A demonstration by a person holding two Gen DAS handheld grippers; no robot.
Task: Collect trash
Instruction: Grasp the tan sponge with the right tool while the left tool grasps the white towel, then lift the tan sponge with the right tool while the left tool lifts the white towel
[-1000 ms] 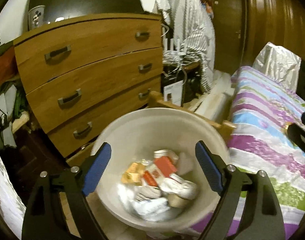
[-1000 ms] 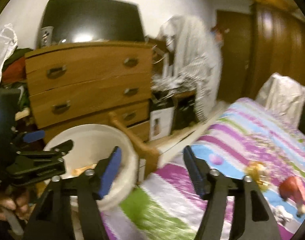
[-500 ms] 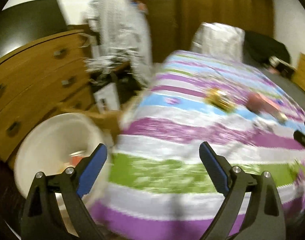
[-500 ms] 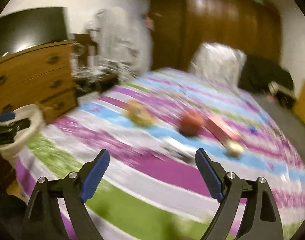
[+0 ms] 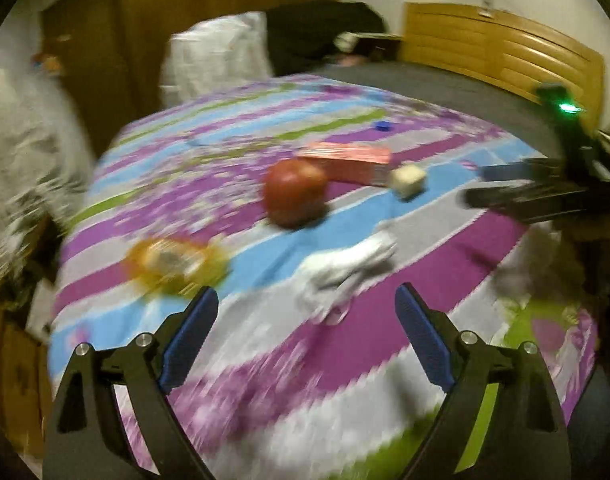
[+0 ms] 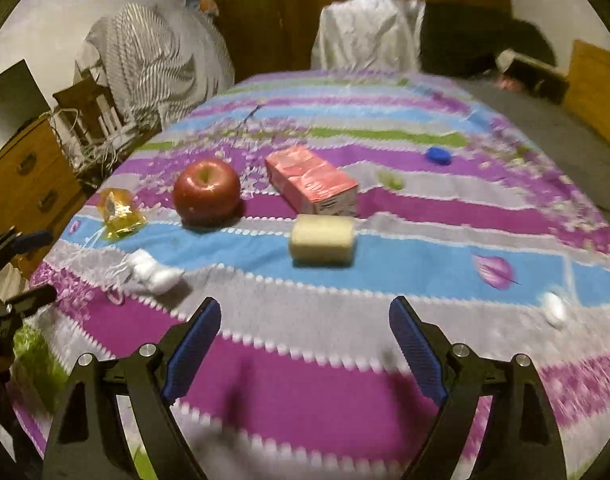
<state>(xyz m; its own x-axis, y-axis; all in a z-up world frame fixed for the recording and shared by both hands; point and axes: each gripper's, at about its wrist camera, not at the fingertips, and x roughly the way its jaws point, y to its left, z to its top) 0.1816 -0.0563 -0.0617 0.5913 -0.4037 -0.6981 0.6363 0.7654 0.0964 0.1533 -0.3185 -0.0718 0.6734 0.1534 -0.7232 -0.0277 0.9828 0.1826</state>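
Two handheld grippers hover over a bed [image 6: 385, 380] covered with a purple, blue, grey and green striped spread, and neither one carries anything. The left gripper [image 5: 305, 336] has its blue-padded jaws set wide and just starting to close, with nothing between them; straight ahead of it lies a crumpled white tissue [image 5: 345, 272], blurred in this view. The right gripper [image 6: 303, 344] is likewise spread wide and empty, with bare bedspread beneath it. Trash is still scattered on the bed: the white tissue, a crinkled yellow wrapper [image 6: 119, 212] near the left edge, a pink carton [image 6: 313, 182] lying on its side, a pale foam-like block [image 6: 323, 240] just in front of the carton, a small blue cap [image 6: 438, 155] farther back, and a small white scrap [image 6: 555, 310] to the right. A red apple [image 6: 207, 192] sits between the wrapper and the carton; whether it counts as trash cannot be told. No bin shows in either view. Judging by this, the collecting is well short of finished: several pieces wait on the bed and none is in hand. The tissue looks like the likeliest next pick for the left gripper, while the block or carton lies ahead of the right one.
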